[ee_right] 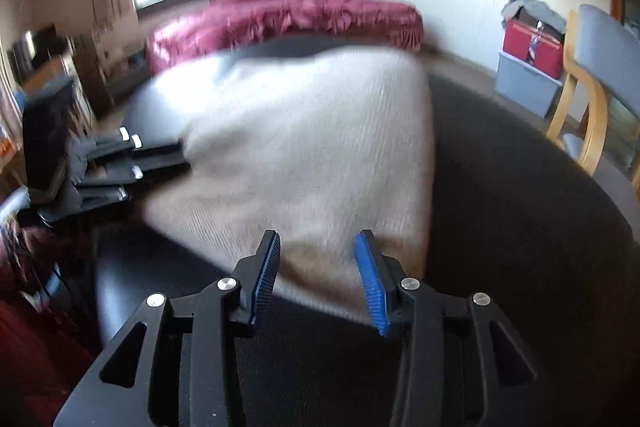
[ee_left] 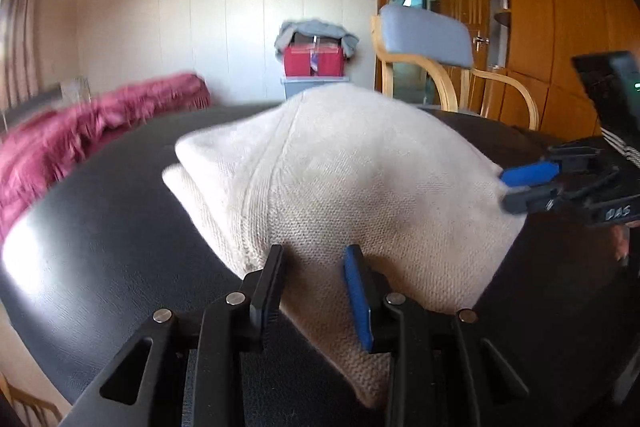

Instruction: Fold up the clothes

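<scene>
A folded cream knitted garment (ee_left: 340,179) (ee_right: 300,131) lies humped on the round black table (ee_left: 100,227) (ee_right: 520,227). My left gripper (ee_left: 315,267) is at its near edge, and the knit fills the gap between the fingers and runs on under the gripper, so it is shut on the cloth. In the right wrist view the left gripper (ee_right: 184,157) reaches in from the left to the garment's side. My right gripper (ee_right: 318,255) straddles another edge of the garment, its blue pads apart and not pressing. In the left wrist view the right gripper (ee_left: 516,187) sits at the cloth's right corner.
A fuzzy magenta throw (ee_left: 80,139) (ee_right: 300,15) lies beyond the table. A wooden chair with a grey back (ee_left: 424,35) (ee_right: 600,47) stands at the far side, with a red box on a grey bin (ee_left: 314,61) (ee_right: 532,47) by the wall. Wooden cabinets (ee_left: 560,7) fill the right.
</scene>
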`<move>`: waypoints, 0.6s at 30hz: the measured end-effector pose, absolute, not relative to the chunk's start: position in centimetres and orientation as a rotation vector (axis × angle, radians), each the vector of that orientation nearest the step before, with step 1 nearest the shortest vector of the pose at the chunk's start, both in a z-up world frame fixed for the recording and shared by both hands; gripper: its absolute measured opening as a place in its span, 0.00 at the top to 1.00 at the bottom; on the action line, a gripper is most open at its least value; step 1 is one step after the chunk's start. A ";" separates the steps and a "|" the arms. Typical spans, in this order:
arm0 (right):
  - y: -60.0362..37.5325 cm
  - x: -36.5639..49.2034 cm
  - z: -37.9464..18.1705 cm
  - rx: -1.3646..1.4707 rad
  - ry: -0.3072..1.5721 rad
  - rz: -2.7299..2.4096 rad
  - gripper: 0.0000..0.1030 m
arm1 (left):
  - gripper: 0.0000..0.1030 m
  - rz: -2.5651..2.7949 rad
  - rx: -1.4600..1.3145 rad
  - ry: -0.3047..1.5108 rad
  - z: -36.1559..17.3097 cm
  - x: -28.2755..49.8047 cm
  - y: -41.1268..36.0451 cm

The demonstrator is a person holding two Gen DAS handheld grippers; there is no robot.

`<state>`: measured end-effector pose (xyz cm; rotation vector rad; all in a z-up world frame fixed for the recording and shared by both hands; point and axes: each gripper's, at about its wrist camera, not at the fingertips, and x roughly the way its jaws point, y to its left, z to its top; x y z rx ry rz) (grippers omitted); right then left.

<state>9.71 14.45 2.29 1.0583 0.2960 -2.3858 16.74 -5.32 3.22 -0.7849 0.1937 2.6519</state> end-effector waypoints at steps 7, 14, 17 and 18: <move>16.2 9.3 2.8 1.068 0.116 -2.356 0.51 | 0.71 2.576 -0.912 -0.287 4.8 14.8 -10.1; 19.4 7.8 3.9 1.042 -0.150 -2.371 0.43 | 0.68 2.524 -1.054 -0.727 4.7 9.8 -15.3; 20.7 5.7 3.6 1.086 -0.242 -2.367 0.41 | 0.67 2.458 -1.212 -0.820 3.3 7.7 -15.9; 21.2 4.9 3.5 1.096 -0.283 -2.356 0.41 | 0.64 2.430 -1.244 -0.857 2.8 7.1 -16.2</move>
